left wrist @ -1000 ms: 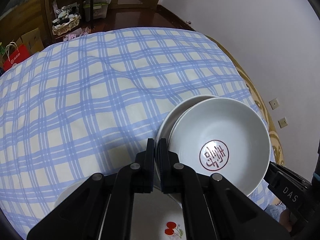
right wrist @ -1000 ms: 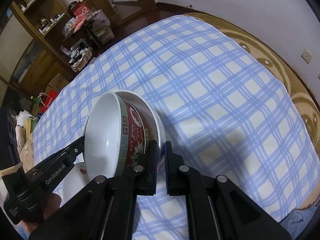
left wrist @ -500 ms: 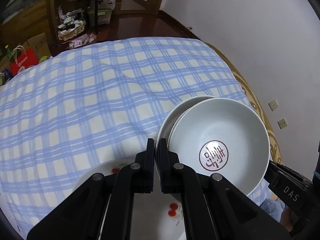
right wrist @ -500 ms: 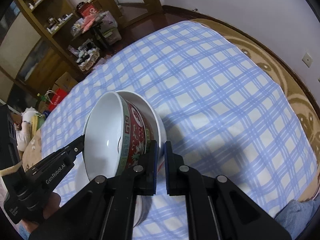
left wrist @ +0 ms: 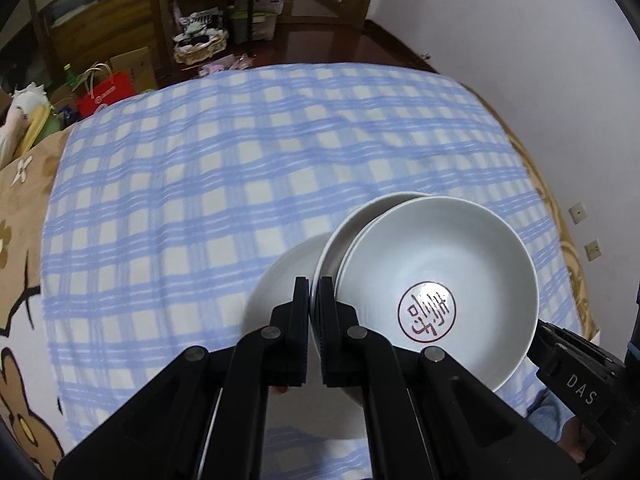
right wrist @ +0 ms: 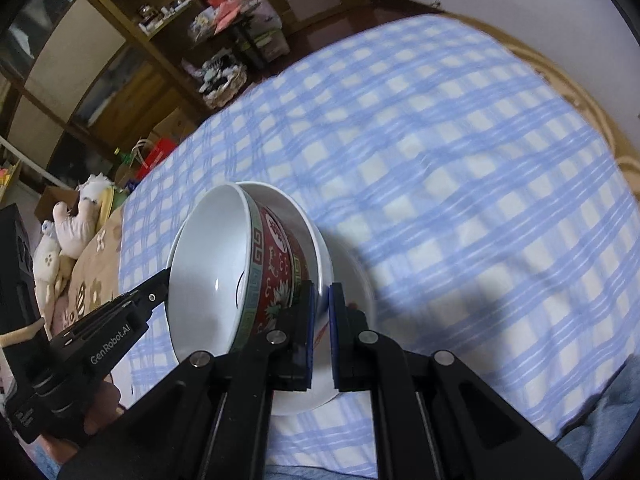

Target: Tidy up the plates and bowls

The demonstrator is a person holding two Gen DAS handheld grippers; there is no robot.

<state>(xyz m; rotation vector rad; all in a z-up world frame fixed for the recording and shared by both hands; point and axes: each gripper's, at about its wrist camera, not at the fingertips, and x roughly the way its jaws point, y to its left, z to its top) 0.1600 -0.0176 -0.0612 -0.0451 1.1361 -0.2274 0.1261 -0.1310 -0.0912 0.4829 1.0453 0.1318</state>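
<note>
Left gripper (left wrist: 315,304) clenched on rim of outer white bowl (left wrist: 340,232) at its 8 o'clock edge. Right gripper (right wrist: 320,312) clamped on same bowl's rim at opposite side. Red patterned bowl (right wrist: 276,264) nested inside, red round seal at its bottom. Stack held tilted above blue checked cloth (left wrist: 200,184). White plate (left wrist: 280,280) lies on cloth beneath stack, at 9 o'clock of it.
</note>
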